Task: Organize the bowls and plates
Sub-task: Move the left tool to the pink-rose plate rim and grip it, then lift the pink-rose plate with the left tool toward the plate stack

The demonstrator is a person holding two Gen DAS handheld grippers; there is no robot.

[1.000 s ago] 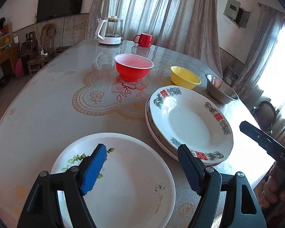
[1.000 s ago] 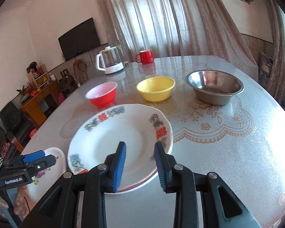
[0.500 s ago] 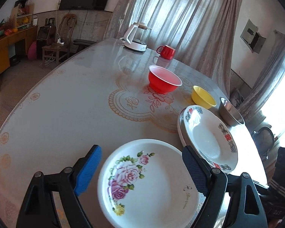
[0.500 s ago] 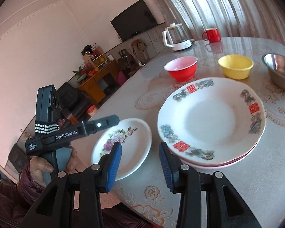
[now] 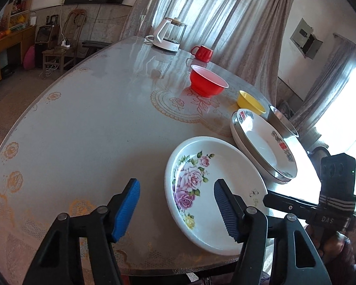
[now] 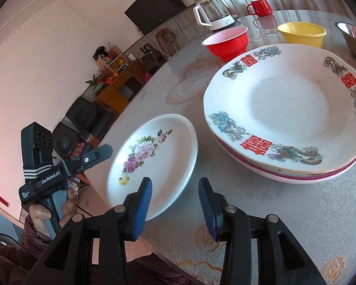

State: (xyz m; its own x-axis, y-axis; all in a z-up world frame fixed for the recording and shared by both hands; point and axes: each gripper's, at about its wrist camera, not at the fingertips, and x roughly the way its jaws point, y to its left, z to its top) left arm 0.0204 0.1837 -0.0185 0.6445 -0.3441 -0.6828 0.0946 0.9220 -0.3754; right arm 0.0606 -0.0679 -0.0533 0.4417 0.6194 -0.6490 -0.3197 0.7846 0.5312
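- We see a round table with a glossy grey cover printed in orange lace and flowers (image 5: 87,128); it carries every dish here.
- Largest on it is a stack of wide white plates with red double-happiness marks and dragon-and-phoenix rim prints (image 6: 289,109), sitting toward our right side of the table; the lower plate of the stack shows a dark red rim line.
- Just beside the stack, at the near edge of the table, lies a white shallow plate painted with pink and purple roses (image 5: 213,187); whether it touches the stack we cannot tell.
- Beyond the stack stands a steel bowl (image 5: 282,121), partly hidden.
- A red plastic bowl with a pale inside (image 5: 207,83) stands on the lace medallion, well apart from the plates.
- A yellow plastic bowl (image 5: 250,102) stands between the red bowl and the steel bowl.
- At the far edge we see a white-and-glass electric kettle (image 5: 169,35) and a red mug (image 5: 203,53).
- Our left gripper (image 5: 175,211) hangs above the near edge of the table, jaws spread wide, holding nothing; its right pad overlaps the rose plate in view.
- Our right gripper (image 6: 174,206) hangs low at the near rim of the rose plate, jaws parted and empty.
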